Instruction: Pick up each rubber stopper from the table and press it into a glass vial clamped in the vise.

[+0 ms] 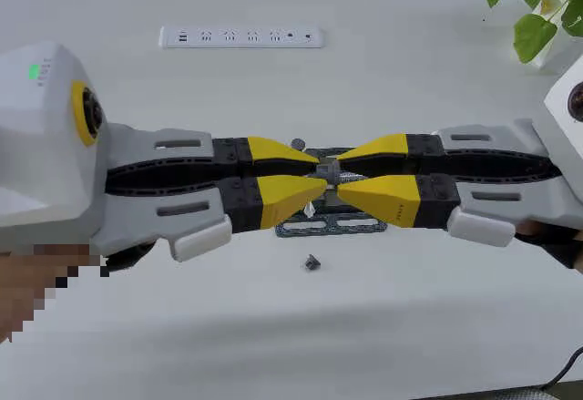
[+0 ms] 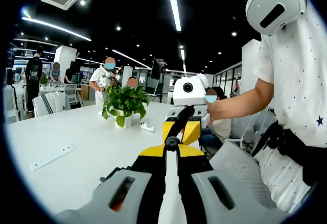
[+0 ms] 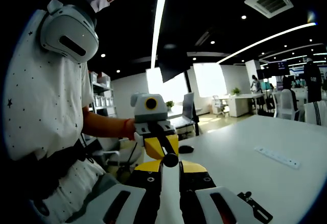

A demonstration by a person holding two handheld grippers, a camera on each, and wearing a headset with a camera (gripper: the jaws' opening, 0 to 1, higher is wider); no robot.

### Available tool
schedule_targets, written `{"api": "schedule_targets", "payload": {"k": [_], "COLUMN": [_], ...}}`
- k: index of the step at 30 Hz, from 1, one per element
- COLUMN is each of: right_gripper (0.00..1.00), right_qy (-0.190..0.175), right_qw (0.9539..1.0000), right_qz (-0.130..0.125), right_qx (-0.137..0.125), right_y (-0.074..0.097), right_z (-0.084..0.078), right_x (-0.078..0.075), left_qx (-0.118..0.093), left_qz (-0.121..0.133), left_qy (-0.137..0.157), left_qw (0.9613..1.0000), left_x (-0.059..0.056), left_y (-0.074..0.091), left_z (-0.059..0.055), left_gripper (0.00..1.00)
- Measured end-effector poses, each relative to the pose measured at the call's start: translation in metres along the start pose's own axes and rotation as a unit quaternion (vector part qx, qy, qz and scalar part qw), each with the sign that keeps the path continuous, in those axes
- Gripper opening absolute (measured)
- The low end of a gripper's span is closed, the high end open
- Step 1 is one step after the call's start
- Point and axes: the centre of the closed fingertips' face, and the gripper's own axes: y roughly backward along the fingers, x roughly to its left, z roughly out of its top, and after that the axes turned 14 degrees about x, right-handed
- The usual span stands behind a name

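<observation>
My two grippers meet tip to tip over the dark vise point(image 1: 355, 227) at the table's middle. The left gripper point(image 1: 322, 171) comes in from the left and the right gripper point(image 1: 341, 172) from the right. Both sets of yellow jaws are pinched on a small grey rubber stopper point(image 1: 330, 174) between them. The same dark stopper point(image 2: 172, 141) sits at the left gripper point(image 2: 171, 147) tips, and the stopper point(image 3: 170, 159) also sits at the right gripper point(image 3: 171, 166) tips. A clear vial point(image 1: 311, 209) peeks out below the jaws. Another dark stopper point(image 1: 312, 261) lies in front of the vise.
A small grey round piece point(image 1: 298, 145) lies just behind the vise. A white power strip point(image 1: 241, 36) lies at the table's far side and a potted plant point(image 1: 537, 4) stands at the far right corner. The vise's base plate point(image 3: 253, 206) lies low right.
</observation>
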Motion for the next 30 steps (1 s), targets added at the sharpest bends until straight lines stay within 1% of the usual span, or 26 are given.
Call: {"api": "schedule_targets", "payload": {"k": [2, 8, 11, 20, 30], "right_gripper": [0.08, 0.09, 0.08, 0.08, 0.08], "right_qy": [-0.001, -0.010, -0.006, -0.005, -0.006], "right_qw": [1.0000, 0.9999, 1.0000, 1.0000, 1.0000], "right_qz": [0.000, 0.004, 0.001, 0.002, 0.003], "right_qx": [0.002, -0.006, -0.002, -0.007, -0.006], "right_y": [-0.0005, 0.0001, -0.0008, 0.0001, 0.0017], "right_z": [-0.0006, 0.0013, -0.0003, 0.0019, 0.0016], "right_x": [0.0003, 0.0018, 0.0018, 0.0017, -0.0005], "left_qx": [0.001, -0.001, -0.002, -0.008, -0.012], "left_qz": [-0.001, -0.002, -0.002, -0.006, -0.008], "left_qy": [0.001, 0.002, 0.002, 0.008, 0.013], "left_qw": [1.0000, 1.0000, 1.0000, 0.9999, 0.9998], "left_x": [0.0001, -0.0002, -0.0003, -0.0004, -0.0009], "left_y": [-0.0001, -0.0003, -0.0008, -0.0004, -0.0002], "left_z": [-0.0003, 0.0003, 0.0006, 0.0025, 0.0033], "left_gripper": [0.04, 0.04, 0.04, 0.04, 0.04]}}
